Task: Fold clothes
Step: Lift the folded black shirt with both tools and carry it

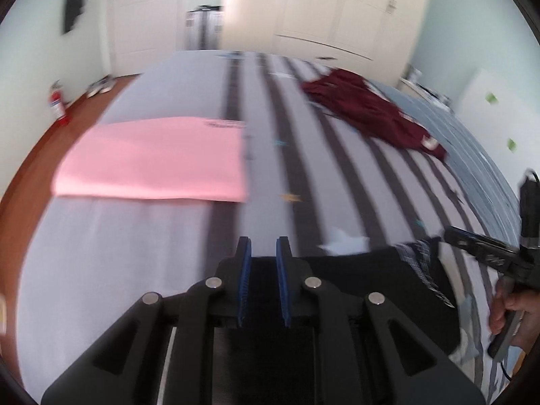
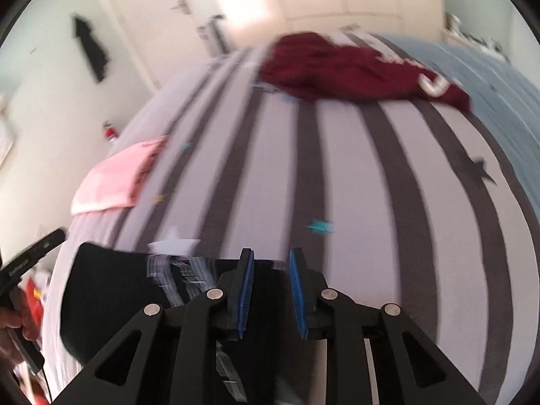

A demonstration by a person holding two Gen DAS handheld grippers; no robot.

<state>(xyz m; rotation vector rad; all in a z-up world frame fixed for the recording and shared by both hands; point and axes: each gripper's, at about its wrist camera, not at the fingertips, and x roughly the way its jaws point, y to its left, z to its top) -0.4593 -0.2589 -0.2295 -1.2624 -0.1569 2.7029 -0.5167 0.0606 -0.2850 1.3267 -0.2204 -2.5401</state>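
Observation:
A black garment with a pale striped print (image 1: 371,270) (image 2: 111,287) lies flat at the near edge of the bed. My left gripper (image 1: 264,246) hovers over its left part, blue pads a narrow gap apart, with nothing pinched between them. Over the garment's right part, my right gripper (image 2: 271,256) stands with its pads a little wider apart and also grips nothing. A folded pink garment (image 1: 152,158) (image 2: 111,182) rests on the bed's left side. Farther back on the right lies a crumpled maroon garment (image 1: 368,111) (image 2: 337,71).
The bed cover (image 1: 303,168) has grey and white stripes, with a blue blanket (image 1: 472,155) along its right side. A hand (image 1: 509,310) holds the right tool's handle. Wood floor (image 1: 40,148), a red fire extinguisher (image 1: 57,104) and shoes (image 1: 101,86) are at the left; cream wardrobe doors (image 1: 320,10) stand behind.

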